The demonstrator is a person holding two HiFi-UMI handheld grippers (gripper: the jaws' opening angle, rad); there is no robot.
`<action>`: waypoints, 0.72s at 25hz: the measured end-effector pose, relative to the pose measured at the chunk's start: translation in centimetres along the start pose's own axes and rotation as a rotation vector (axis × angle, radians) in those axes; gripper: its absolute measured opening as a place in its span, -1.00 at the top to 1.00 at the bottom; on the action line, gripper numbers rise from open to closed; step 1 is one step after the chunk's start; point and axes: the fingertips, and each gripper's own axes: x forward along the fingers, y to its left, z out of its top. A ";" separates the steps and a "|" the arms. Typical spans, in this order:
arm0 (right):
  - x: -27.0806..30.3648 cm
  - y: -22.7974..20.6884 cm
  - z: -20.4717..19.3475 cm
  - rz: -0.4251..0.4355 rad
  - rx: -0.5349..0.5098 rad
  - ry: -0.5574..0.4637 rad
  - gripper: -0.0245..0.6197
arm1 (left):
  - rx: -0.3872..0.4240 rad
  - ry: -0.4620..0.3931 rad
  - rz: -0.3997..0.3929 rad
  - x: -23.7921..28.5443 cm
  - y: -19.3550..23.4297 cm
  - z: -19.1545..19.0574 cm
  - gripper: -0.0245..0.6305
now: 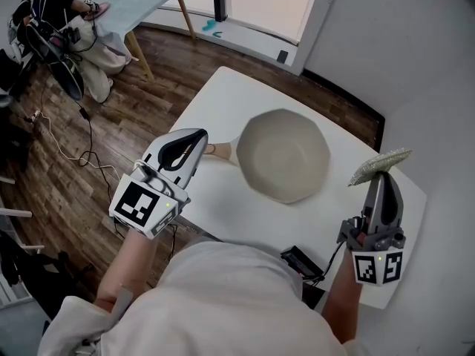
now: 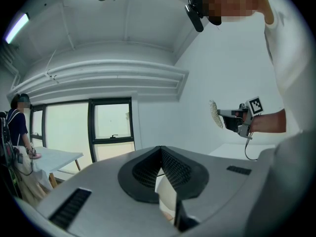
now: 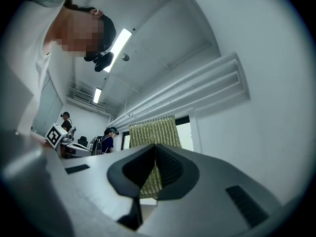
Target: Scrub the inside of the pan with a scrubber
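We grip the pan [image 1: 286,154] by its handle in our left gripper [image 1: 200,144] jaws, our right gripper [image 1: 380,181] jaws pinch the scrubber [image 1: 380,166] up to the pan's right, and we think all the scrubbing is left to do.

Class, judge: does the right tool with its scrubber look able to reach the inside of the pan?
Probably yes: the pan lies open and empty, nothing stands between it and the right tool with the scrubber, and the left tool grips the handle on the far side.

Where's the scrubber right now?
Head view, right side: the scrubber is clamped in the right gripper's jaws, held in the air to the right of the pan and not touching it.
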 end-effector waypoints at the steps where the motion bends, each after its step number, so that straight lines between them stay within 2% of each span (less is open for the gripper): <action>1: 0.0 0.2 -0.1 0.001 0.001 0.001 0.85 | -0.001 0.001 0.000 -0.1 0.0 -0.1 0.89; 13: 0.1 0.4 -0.2 0.009 0.002 0.010 0.85 | -0.011 0.002 0.012 0.1 0.0 -0.6 0.89; 18: 0.1 0.1 -0.6 0.002 0.037 0.016 0.85 | -0.012 0.004 0.007 0.2 0.0 -0.6 0.89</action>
